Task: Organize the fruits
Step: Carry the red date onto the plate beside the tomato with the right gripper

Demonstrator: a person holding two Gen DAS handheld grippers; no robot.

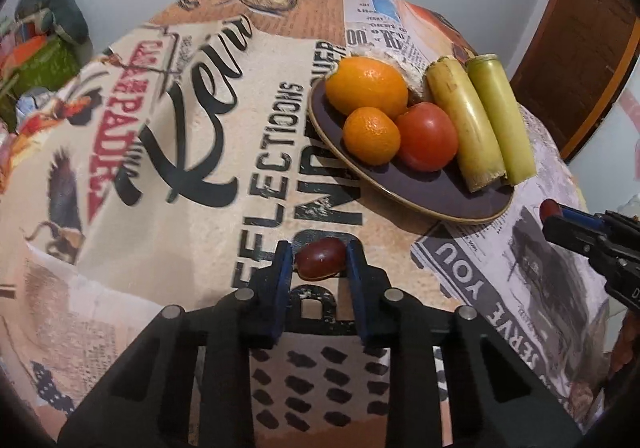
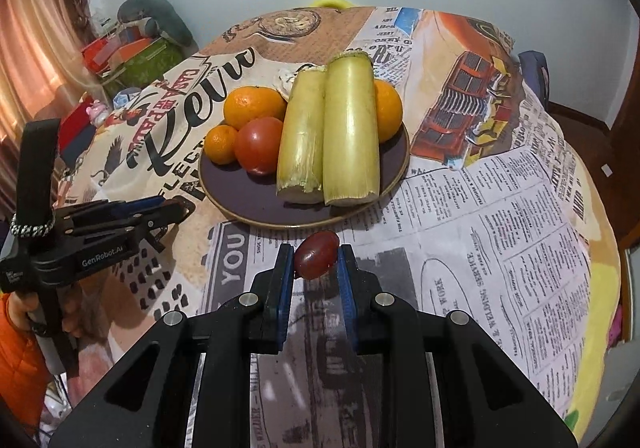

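The left tongs (image 1: 319, 262) were seen clamped on 1 red grape (image 1: 320, 258) low over the patterned surface (image 1: 192, 175), apparently so it could be carried to the plate (image 2: 240, 199). That plate, near the middle, already held 3 oranges, 1 tomato (image 2: 259, 145) and 2 pale stalks. Further right, the right tongs (image 2: 316, 260) were closed on another grape (image 2: 317, 255), held just short of the rim.

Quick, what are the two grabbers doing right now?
Left gripper: jaws closed on a dark red grape.
Right gripper: jaws closed on another dark red grape.
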